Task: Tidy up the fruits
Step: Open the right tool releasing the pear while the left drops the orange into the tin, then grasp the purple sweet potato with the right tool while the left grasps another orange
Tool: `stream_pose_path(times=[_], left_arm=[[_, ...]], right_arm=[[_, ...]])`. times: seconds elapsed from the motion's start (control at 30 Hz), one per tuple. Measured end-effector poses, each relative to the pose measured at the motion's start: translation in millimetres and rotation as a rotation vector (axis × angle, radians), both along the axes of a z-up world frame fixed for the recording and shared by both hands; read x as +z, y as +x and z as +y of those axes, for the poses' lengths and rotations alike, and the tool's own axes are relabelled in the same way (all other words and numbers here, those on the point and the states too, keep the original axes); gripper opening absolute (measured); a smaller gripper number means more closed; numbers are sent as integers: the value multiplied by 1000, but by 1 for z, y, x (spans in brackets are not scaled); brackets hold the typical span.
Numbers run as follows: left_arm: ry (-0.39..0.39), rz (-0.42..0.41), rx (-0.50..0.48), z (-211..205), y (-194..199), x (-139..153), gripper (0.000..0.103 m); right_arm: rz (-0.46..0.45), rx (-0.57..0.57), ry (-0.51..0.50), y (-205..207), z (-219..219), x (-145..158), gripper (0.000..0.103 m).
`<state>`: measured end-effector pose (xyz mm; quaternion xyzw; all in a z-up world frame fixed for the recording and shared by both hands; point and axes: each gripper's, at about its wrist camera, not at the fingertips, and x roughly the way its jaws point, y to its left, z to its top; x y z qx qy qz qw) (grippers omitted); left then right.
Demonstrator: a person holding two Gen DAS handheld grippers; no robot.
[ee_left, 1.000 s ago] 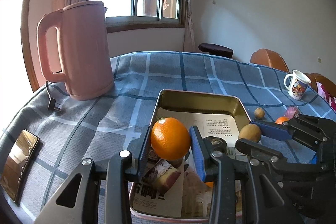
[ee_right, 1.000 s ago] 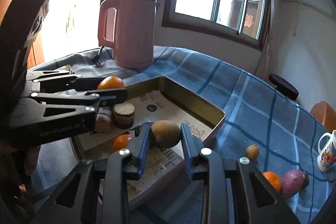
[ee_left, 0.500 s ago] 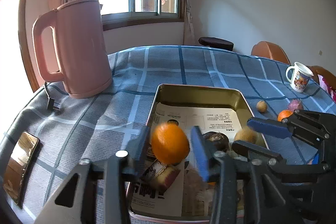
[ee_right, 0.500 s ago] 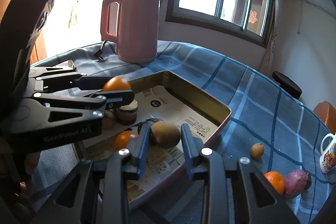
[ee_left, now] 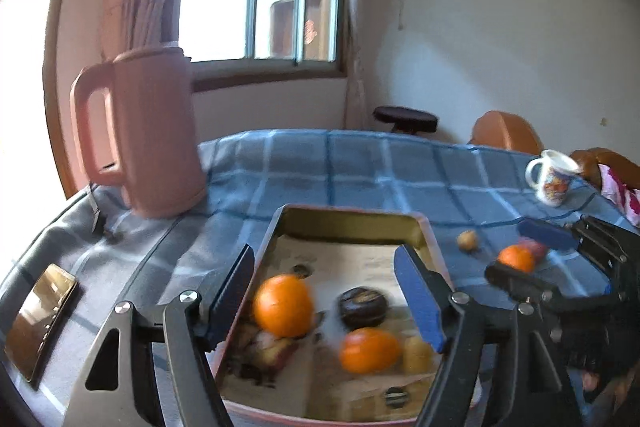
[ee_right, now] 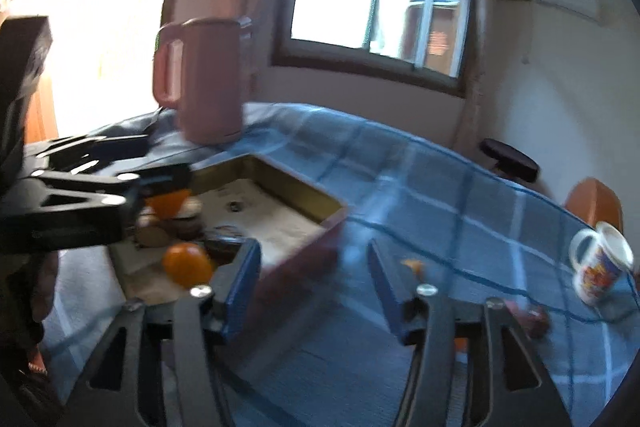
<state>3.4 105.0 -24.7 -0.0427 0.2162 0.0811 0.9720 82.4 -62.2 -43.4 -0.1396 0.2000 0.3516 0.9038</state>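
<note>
The metal tray (ee_left: 348,215) lined with newspaper holds two oranges (ee_left: 284,305) (ee_left: 370,349), a dark round fruit (ee_left: 362,305) and other blurred pieces. My left gripper (ee_left: 326,297) is open and empty above the tray's near half. My right gripper (ee_right: 314,281) is open and empty, over the cloth just right of the tray (ee_right: 320,203). On the cloth right of the tray lie a small brown fruit (ee_left: 467,239), an orange (ee_left: 516,258) and a purple fruit (ee_right: 534,321).
A pink kettle (ee_left: 152,131) stands at the back left of the checked blue tablecloth (ee_left: 360,163). A phone (ee_left: 40,319) lies at the left edge. A printed mug (ee_left: 552,179) stands at the far right. Chairs and a stool stand behind the table.
Both grippers opened. The orange dropped from my left gripper into the tray; the brown fruit left my right gripper. The right gripper swung right, off the tray. Both views are motion-blurred.
</note>
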Motion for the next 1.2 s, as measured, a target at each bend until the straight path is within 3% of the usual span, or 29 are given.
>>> stream_pose_path(times=[0.3,0.47,0.8,1.03,1.07,1.1,1.2], left_arm=[[50,5,-194,-88,25,13,74],[61,105,-295,-135,59,-4,74],[45,280,-367,-164,111,-39,74],[-15,395,-407,-165,139,-54,74],[-34,407,-410,-163,141,-56,69],[-55,408,-417,-160,142,-56,53],[-60,396,-419,-159,139,-54,50]], right_arm=[[79,-338,121,50,-114,3,73],[99,-443,143,58,-146,-2,78],[85,-479,168,56,-160,-5,84],[87,-478,167,56,-159,-5,85],[90,-479,169,56,-159,-5,85],[92,-480,169,57,-159,-5,85],[99,-480,165,58,-158,-6,85]])
